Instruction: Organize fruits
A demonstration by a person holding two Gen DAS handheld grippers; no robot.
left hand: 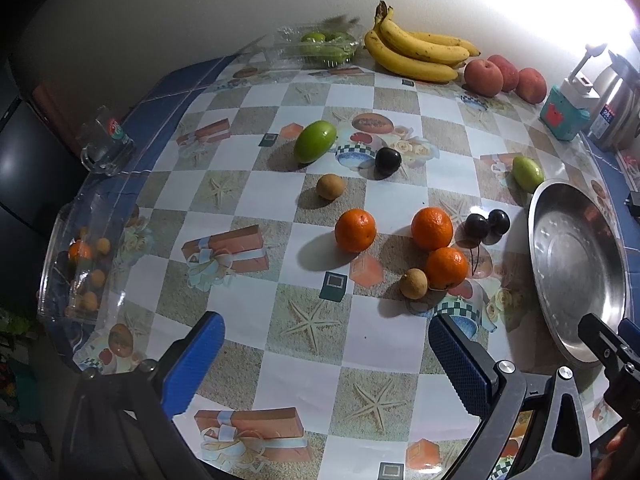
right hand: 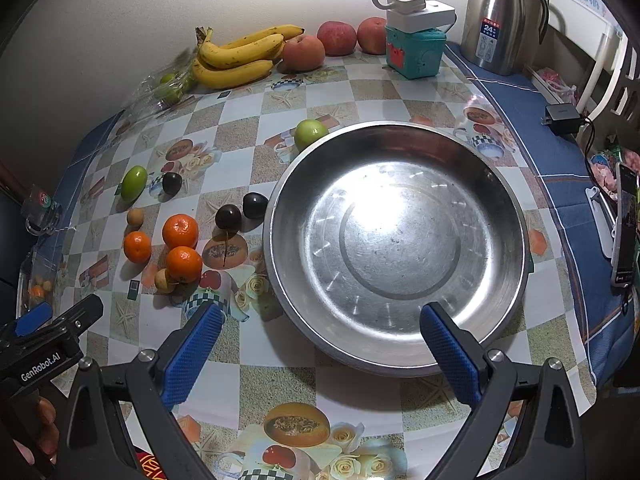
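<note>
Left gripper (left hand: 326, 356): jaws standing wide, holding nothing, hovering over the patterned tablecloth (left hand: 280, 368) near the loose fruit.
Right gripper (right hand: 320, 338): jaws spread wide, gripping nothing, hanging over the near rim of the steel bowl (right hand: 496, 216).
Bowl: sitting empty at the right of the table; no fruit placed in it yet, so I am judging the task as barely begun.
Fruit location: three oranges (left hand: 432, 228), small brown fruits (left hand: 330, 186), dark plums (left hand: 388, 162) and green fruits (left hand: 315, 141) lying scattered left of the bowl; bananas (left hand: 416, 50) and apples (left hand: 484, 77) lying along the far wall.
Risk, rolling: round fruit may be nudged off by a pad closing off-centre; the glossy cloth is giving little hold.
Risk, cluster: one orange (left hand: 446, 267) is touching a brown fruit (left hand: 413, 284); grasping either could push the other.
Risk, stems: the paired plums (left hand: 487, 224) are showing thin stems that could snag.
Risk, collision: both tools are working close together at the near edge.
Writing: "GenRobot.AI" on the left tool as seen in the right view; "24" on the flask (right hand: 500, 20) label; other print too small to read.
</note>
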